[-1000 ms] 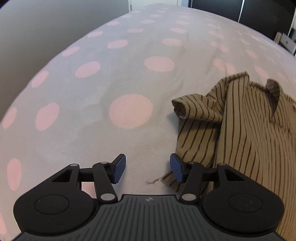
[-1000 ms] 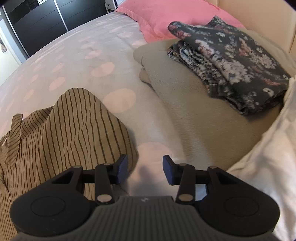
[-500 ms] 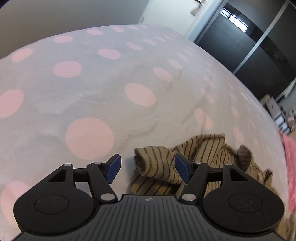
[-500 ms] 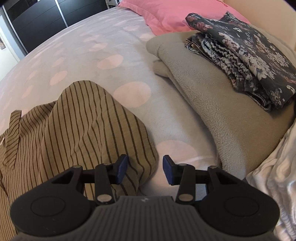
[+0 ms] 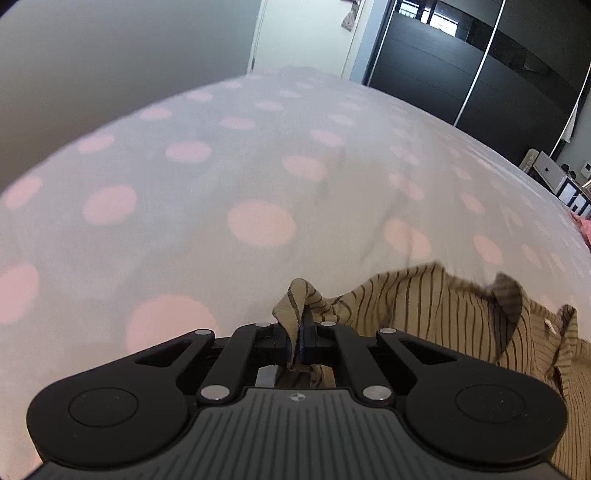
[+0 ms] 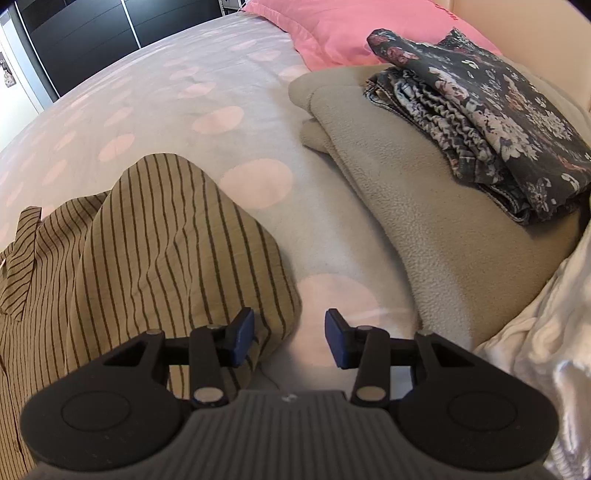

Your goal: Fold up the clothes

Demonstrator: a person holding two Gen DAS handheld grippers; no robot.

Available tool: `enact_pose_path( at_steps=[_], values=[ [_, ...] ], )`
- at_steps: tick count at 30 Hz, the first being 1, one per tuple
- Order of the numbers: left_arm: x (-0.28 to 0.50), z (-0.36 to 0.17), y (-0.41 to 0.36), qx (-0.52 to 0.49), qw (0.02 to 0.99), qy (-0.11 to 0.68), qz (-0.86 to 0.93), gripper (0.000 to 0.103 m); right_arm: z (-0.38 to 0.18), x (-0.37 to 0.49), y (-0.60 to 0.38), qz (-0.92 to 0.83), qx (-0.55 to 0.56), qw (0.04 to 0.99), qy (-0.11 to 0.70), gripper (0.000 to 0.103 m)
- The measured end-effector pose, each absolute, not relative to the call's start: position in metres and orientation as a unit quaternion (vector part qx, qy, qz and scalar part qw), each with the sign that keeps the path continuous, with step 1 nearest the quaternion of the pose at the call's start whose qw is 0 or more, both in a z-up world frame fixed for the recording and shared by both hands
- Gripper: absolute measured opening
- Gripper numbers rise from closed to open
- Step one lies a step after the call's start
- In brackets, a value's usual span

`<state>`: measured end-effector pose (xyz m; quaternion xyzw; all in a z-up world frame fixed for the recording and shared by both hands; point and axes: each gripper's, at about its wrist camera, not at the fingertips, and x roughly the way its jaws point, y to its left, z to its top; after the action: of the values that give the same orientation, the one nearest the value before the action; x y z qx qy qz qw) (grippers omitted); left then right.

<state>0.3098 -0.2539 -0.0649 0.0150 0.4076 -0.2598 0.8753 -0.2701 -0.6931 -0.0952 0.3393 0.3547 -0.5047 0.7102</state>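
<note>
left gripper (image 5: 295,341): jaws were pinched on a small bunched corner of the striped shirt (image 5: 443,306), thin bite, could've slipped out on a pull
right gripper (image 6: 290,338): jaws wide, holding nothing, hovering at the shirt's near right edge (image 6: 166,251)
shirt: crumpled on the dotted bed (image 5: 258,177), one-sided lift would've just dragged it
folded pile (image 6: 480,110): far right, close enough to snag

The tan shirt with thin dark stripes (image 6: 155,240) lies on the grey bed cover with pink dots (image 6: 192,74). To its right sits a folded beige fleece blanket (image 6: 424,206), with a dark floral folded garment (image 6: 480,110) on top; a pink pillow (image 6: 332,26) lies behind them.
</note>
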Motion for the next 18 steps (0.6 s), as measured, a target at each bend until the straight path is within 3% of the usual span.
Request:
enact_pose_path(
  at_steps=[10,13,14,18],
  values=[
    [0.345,-0.032,-0.267,0.099,0.896,0.374,-0.216,0.005,-0.091,-0.264,-0.69,-0.497,0.329,0.72,0.355,0.046],
    [0.353,-0.027,-0.275,0.128,0.899,0.369,-0.201,0.033,-0.091,-0.263,-0.69,-0.496,0.327,0.722,0.355,0.046],
    [0.352,-0.027,-0.274,0.123,0.902,0.365,-0.197,0.048,-0.09,-0.262,-0.691,-0.496,0.325,0.723,0.355,0.046],
    [0.323,-0.022,-0.265,0.111,0.896,0.371,-0.218,0.05,-0.087,-0.265,-0.693,-0.496,0.32,0.73,0.344,0.046]
  ],
)
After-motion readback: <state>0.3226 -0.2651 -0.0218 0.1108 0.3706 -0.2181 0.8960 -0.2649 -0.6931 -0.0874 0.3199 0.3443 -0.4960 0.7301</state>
